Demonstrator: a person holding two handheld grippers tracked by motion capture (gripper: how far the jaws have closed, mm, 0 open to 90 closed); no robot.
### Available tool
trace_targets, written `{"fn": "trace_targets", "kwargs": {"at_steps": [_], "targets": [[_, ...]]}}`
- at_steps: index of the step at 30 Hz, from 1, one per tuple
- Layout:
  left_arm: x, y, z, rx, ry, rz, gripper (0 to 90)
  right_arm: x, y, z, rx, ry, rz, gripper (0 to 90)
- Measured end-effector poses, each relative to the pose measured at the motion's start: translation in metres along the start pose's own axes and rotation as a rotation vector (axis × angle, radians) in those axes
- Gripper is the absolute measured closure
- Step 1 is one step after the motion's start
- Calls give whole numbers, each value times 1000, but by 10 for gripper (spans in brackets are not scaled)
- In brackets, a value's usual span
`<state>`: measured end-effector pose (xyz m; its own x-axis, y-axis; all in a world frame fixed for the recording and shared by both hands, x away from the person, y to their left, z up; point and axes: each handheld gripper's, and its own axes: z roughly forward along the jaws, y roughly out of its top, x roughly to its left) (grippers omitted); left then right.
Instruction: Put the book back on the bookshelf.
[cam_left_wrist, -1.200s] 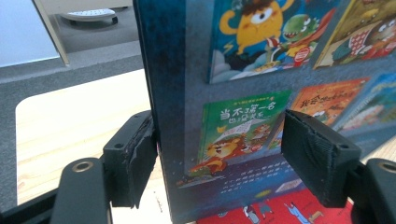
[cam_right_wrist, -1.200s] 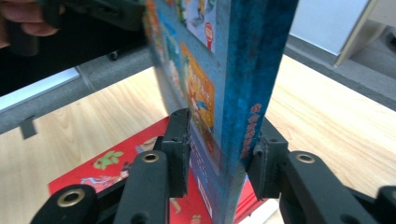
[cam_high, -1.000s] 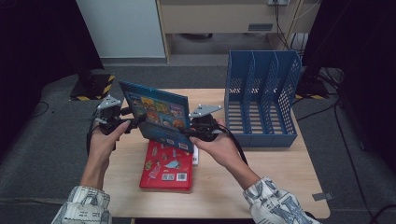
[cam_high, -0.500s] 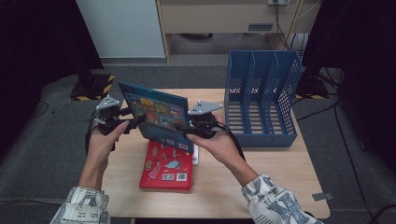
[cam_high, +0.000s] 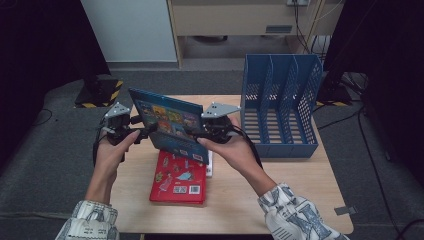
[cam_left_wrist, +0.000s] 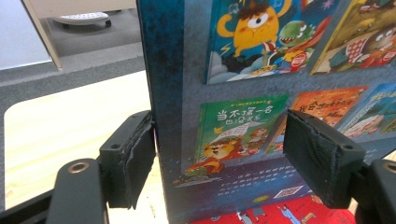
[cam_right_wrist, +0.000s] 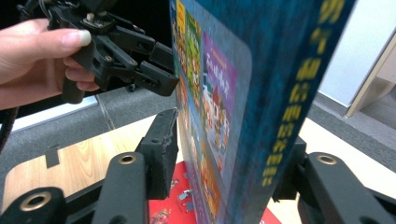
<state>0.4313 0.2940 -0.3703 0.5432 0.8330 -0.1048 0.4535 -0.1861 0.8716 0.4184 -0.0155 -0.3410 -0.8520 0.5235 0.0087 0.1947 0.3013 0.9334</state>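
Observation:
A thick blue picture book (cam_high: 170, 125) hangs tilted above the table between both hands. My left gripper (cam_high: 142, 131) is shut on its left edge. In the left gripper view the book (cam_left_wrist: 243, 116) stands between the jaws, with one pad (cam_left_wrist: 135, 158) on the back and the other (cam_left_wrist: 322, 158) on the cover. My right gripper (cam_high: 200, 136) is at the book's lower right edge. In the right gripper view its jaws straddle the book (cam_right_wrist: 219, 93). They have just been closing, and I count them open. A red book (cam_high: 177, 177) lies flat underneath.
A blue slotted file rack (cam_high: 280, 100) stands at the right rear of the wooden table (cam_high: 280, 180). Bare tabletop lies to the left and in front of the rack. Dark floor surrounds the table, with cabinets behind.
The blue book and the left gripper have stayed put. The right hand has shifted slightly at the book's right edge.

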Motion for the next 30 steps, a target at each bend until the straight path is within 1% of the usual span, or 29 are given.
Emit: {"fn": "trace_targets", "kwargs": {"at_steps": [10, 11, 18, 21, 30], "targets": [[-4, 2, 4, 8, -12, 12, 263, -1, 12, -2, -35, 6, 4, 576], [-6, 2, 5, 8, -16, 13, 263, -1, 14, -3, -36, 4, -4, 588], [-7, 3, 7, 12, -20, 14, 263, -3, 16, -5, -47, 2, 0, 614], [-8, 3, 7, 14, -21, 17, 263, -4, 16, -6, -50, -8, -3, 623], [-12, 3, 10, 18, -24, 19, 263, -6, 16, -10, -57, -6, 7, 643]]}}
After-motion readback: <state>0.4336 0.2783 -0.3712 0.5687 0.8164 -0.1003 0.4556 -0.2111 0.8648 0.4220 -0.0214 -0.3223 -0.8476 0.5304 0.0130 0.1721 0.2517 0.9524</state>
